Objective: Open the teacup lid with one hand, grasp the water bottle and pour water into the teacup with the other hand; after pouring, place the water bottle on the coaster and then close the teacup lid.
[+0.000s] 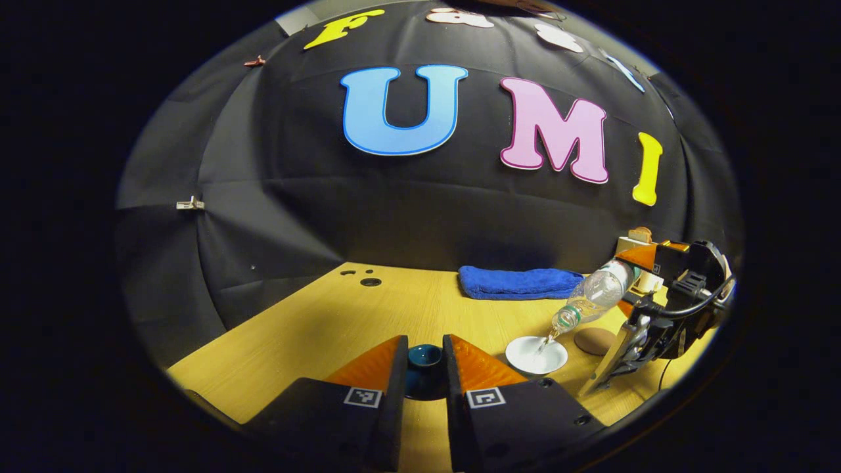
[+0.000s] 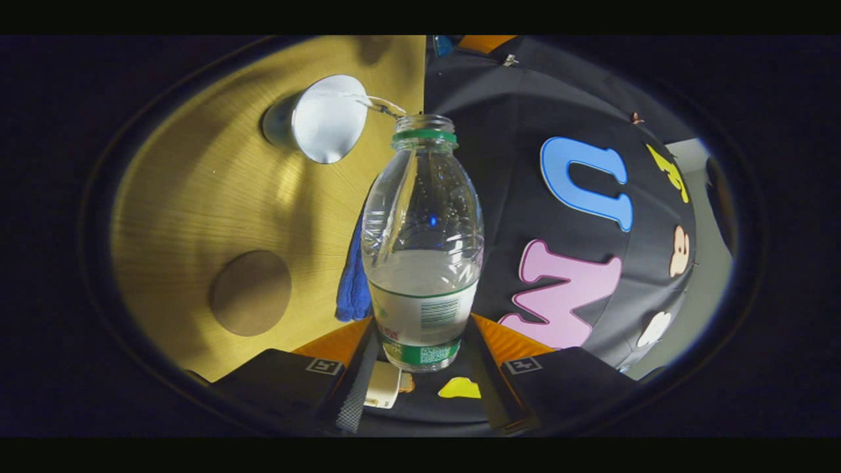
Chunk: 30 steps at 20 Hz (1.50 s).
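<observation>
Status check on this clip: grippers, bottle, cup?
Right gripper clamps tilted water bottle, stream entering teacup. Left gripper holds lid. Coaster free.

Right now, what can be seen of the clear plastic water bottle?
The clear plastic water bottle has a green neck ring, a white and green label and no cap. The right gripper clamps its lower body. It is tilted mouth-down over the white teacup, a thin stream of water running into the cup. It is partly full.
</observation>
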Tool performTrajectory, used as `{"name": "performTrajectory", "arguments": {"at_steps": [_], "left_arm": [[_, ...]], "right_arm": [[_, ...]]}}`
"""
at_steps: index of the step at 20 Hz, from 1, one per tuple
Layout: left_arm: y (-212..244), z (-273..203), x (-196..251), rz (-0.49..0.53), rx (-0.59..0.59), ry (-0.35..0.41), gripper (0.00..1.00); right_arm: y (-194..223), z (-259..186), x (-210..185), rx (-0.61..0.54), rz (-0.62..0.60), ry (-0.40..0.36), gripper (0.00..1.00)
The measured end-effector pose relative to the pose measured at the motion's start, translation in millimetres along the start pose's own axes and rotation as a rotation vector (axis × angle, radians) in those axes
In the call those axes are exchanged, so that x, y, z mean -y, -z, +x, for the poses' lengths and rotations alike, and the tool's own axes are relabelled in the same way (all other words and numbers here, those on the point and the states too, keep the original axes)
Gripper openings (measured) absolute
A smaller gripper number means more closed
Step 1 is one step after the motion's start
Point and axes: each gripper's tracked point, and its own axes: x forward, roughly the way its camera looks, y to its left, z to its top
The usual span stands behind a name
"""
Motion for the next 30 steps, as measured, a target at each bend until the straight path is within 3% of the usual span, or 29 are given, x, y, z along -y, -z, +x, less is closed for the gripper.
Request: {"name": "performTrajectory", "arguments": {"at_steps": [20,22,24,26,30], "left_arm": [[0,0,-1,0.012,-0.002,0.002,0.33],[0,-1,0,0.012,-0.002,0.008,0.32],[-2,-1,0,0.016,0.004,0.013,0.36],[-3,-2,0,0.021,0.011,0.013,0.32],[-5,-5,2,0.022,0.021,0.017,0.33]], "right_arm": [[2,13,32,0.049,-0.205,0.191,0.73],[0,14,39,0.060,-0.229,0.226,0.70],[-7,11,50,0.081,-0.262,0.278,0.73],[-10,8,60,0.098,-0.291,0.320,0.70],[-14,8,70,0.121,-0.335,0.367,0.73]]}}
